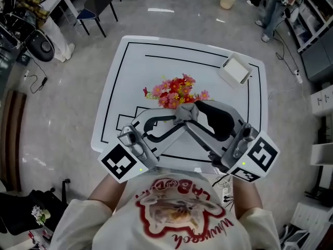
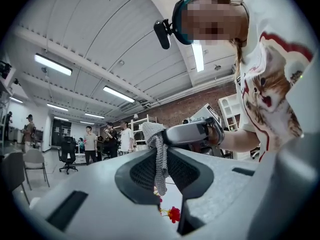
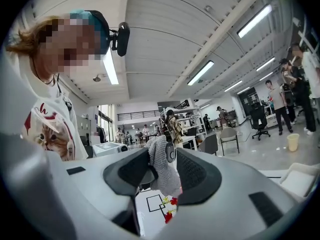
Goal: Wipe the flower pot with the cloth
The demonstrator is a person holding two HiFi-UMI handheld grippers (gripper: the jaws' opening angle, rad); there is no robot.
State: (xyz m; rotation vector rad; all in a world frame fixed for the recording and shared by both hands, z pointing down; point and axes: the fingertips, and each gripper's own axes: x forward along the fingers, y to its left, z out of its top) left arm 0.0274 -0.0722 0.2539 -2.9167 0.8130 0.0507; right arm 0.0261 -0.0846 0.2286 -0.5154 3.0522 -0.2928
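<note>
A small grey knitted cloth (image 1: 186, 111) hangs between both grippers, just in front of a bunch of red, pink and yellow flowers (image 1: 175, 91) on the white table (image 1: 135, 61). The pot itself is hidden under the blooms and the gripper tips. My left gripper (image 1: 178, 119) is shut on a thin strip of the cloth (image 2: 160, 159), pinched flat between its pads. My right gripper (image 1: 193, 113) is shut on the bunched upper part of the cloth (image 3: 161, 159). The two grippers point at each other, tips almost touching. A red bloom (image 2: 173, 214) shows below the left jaws.
A shallow white box (image 1: 235, 70) lies at the table's far right corner. Black lines mark the tabletop. Around the table are chairs (image 1: 96, 7), a cream bucket (image 1: 227, 0) on the floor, shelving at the right, and several people standing in the background.
</note>
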